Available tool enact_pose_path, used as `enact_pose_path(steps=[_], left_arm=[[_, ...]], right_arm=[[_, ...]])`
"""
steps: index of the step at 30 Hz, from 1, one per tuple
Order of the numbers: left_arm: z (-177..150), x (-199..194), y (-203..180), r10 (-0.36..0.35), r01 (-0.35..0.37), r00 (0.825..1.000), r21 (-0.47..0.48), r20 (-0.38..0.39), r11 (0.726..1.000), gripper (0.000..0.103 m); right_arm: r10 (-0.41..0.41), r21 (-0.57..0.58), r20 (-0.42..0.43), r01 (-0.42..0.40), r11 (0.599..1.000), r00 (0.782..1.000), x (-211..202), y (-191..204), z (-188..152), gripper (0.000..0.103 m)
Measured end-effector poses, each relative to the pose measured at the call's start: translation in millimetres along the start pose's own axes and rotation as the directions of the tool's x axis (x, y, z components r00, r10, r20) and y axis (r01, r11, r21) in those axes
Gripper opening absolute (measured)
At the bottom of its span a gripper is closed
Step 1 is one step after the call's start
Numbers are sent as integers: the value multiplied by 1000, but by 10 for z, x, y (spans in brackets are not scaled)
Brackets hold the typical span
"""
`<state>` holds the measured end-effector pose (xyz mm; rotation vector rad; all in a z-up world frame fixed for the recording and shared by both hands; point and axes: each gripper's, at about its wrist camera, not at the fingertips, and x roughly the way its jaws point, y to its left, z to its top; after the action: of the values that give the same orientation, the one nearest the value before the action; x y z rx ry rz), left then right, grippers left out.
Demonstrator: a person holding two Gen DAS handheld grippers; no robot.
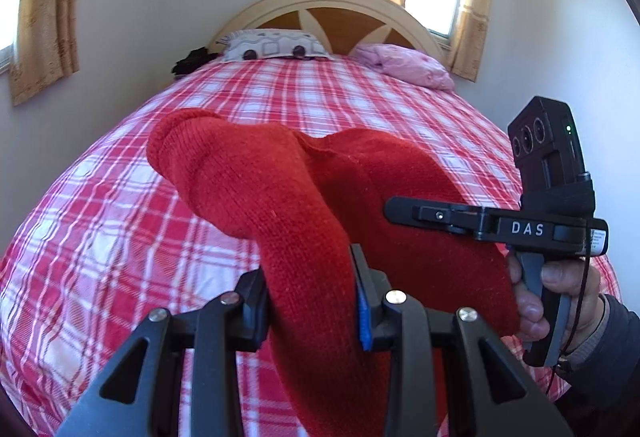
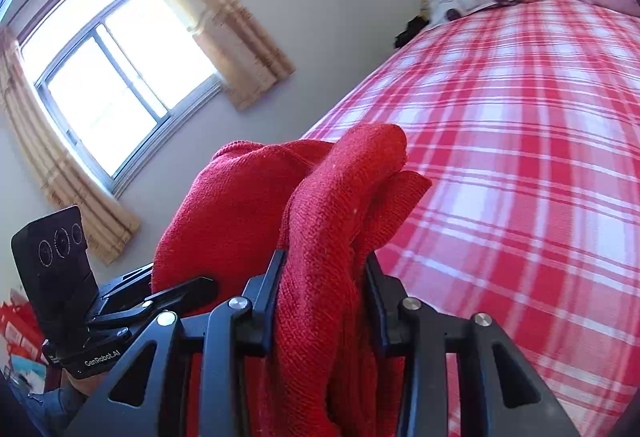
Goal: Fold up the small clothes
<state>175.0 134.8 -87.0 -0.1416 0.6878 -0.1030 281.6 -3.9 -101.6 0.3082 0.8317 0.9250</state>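
Bed (image 1: 120, 237): plaid cover, bare over most of its surface. At the head edge lie a patterned pillow (image 1: 276, 45), a pink pillow (image 1: 408, 67) and a dark item (image 1: 192, 61) at the left head corner; all well apart from the work.

Garment (image 1: 280, 189): red knit, held up above the foot end of the bed, not lying flat. It hangs bunched between the two tools.

Left gripper (image 1: 312, 297): jaws pinching a thick fold of the garment. Right gripper (image 2: 322, 297): jaws likewise pinching gathered knit, several layers between the pads.

Judgement: the step in hand appears to be lifting and spreading the piece before laying it down. To do it well, draw the two grips apart until the knit hangs even, then lower it flat onto the bare cover, keeping both pinches firm. The bunched layers may hide which edge each tool holds; this cannot be told from either view.

Obstructions: none on the near surface. The two tools sit close together and could foul each other.
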Motion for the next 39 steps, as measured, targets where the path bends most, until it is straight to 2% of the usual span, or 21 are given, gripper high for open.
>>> enact_pose_path(steps=[6, 17, 27, 39], left_arm=[[-118, -44, 315, 38, -38, 999, -51, -6, 998, 34], [-341, 105, 696, 44, -49, 998, -129, -43, 990, 34], [-463, 269, 899, 43, -58, 995, -163, -89, 985, 35], [-589, 335, 980, 32, -46, 996, -168, -85, 985, 35]], right_arm=[[35, -15, -47, -36, 999, 998, 423, 181, 61, 37], [29, -15, -126, -31, 999, 992, 967, 187, 22, 37], [32, 23, -164, -29, 999, 986, 1203, 8, -36, 37], [15, 33, -198, -9, 999, 980, 1340, -107, -48, 37]])
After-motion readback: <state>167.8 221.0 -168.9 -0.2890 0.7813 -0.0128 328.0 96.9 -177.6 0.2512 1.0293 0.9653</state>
